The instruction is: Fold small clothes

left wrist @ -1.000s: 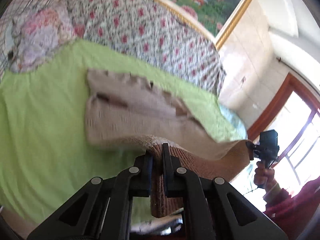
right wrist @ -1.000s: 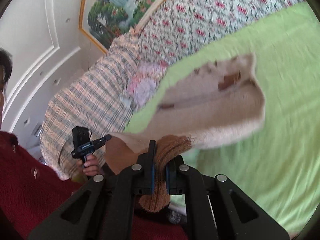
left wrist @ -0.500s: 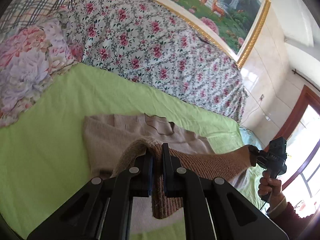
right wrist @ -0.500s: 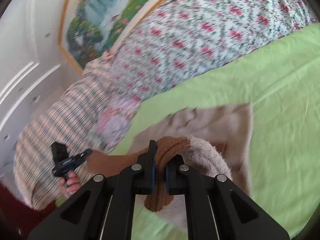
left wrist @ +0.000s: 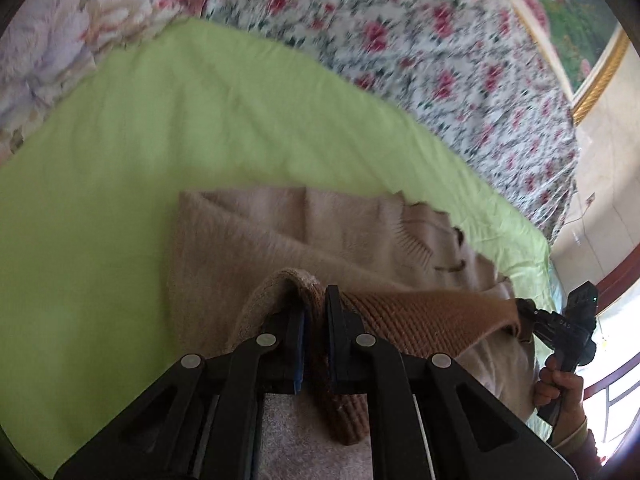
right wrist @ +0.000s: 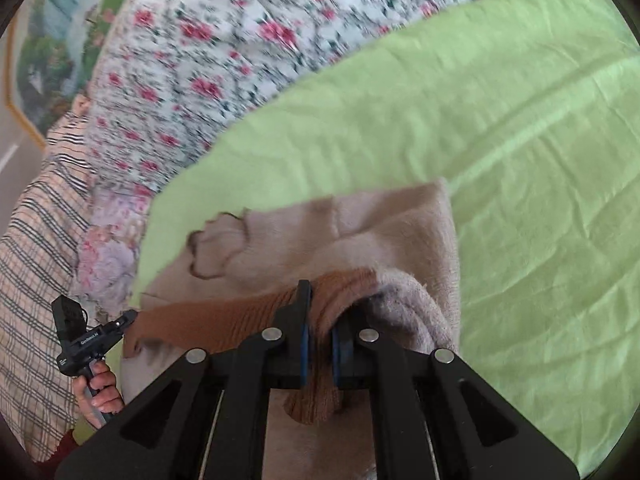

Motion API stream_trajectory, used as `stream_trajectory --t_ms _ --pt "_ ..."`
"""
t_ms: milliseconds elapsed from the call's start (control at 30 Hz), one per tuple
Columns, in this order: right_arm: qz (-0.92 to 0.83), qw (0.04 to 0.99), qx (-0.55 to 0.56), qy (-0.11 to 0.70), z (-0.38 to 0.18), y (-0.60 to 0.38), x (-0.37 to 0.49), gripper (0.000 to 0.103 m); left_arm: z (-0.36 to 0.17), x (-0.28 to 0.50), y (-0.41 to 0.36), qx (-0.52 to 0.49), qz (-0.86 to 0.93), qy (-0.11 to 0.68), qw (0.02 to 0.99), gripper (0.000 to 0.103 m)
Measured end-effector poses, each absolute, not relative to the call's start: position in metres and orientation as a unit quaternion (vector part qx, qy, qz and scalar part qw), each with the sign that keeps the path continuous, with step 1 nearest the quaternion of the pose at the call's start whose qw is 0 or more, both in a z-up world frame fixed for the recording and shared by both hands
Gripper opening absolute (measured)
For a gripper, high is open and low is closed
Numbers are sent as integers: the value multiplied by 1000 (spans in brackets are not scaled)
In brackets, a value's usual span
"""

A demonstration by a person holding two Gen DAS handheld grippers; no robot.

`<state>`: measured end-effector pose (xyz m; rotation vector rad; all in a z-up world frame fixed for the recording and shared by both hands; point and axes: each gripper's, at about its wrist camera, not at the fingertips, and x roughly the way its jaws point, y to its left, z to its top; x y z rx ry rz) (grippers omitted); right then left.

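A small beige knit sweater (left wrist: pixel 280 236) lies on a lime green sheet (left wrist: pixel 160 140). Its brown ribbed hem (left wrist: pixel 420 320) is stretched taut between my two grippers, low over the body of the garment. My left gripper (left wrist: pixel 316 308) is shut on one corner of the hem. My right gripper (right wrist: pixel 318 300) is shut on the other corner. The sweater (right wrist: pixel 360 232) shows in the right wrist view with its scalloped collar towards the left. The right gripper (left wrist: pixel 532 320) shows in the left wrist view; the left gripper (right wrist: pixel 128 320) shows in the right wrist view.
A floral quilt (left wrist: pixel 440 52) bounds the far side of the green sheet (right wrist: pixel 480 120). A pink floral pillow (left wrist: pixel 52 40) and a plaid blanket (right wrist: pixel 36 240) lie to the left. A gold-framed painting (left wrist: pixel 580 20) hangs above; a window frame (left wrist: pixel 616 280) is at right.
Both grippers have carried the hem forward and down over the sweater, closer to the sheet. The garment now lies doubled over under the hem. Both stay shut.
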<state>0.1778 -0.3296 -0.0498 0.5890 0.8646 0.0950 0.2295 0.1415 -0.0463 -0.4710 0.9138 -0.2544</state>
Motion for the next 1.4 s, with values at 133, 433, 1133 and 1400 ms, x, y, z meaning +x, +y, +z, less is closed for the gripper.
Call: stream_trajectory --t_ms 133,433,1133,1400 --pt "44 885 267 378 -21 -329 144 24 -35 197 135 -212 -145 427 867 11" --pt "200 860 83 461 -28 -204 133 31 -33 139 18 -113 -276 449 842 19" --pt "5 888 223 402 -19 -296 129 31 -37 199 146 -222 -114 443 861 15" --pt "54 883 238 402 -25 -241 72 37 -28 86 113 -246 -163 433 852 21"
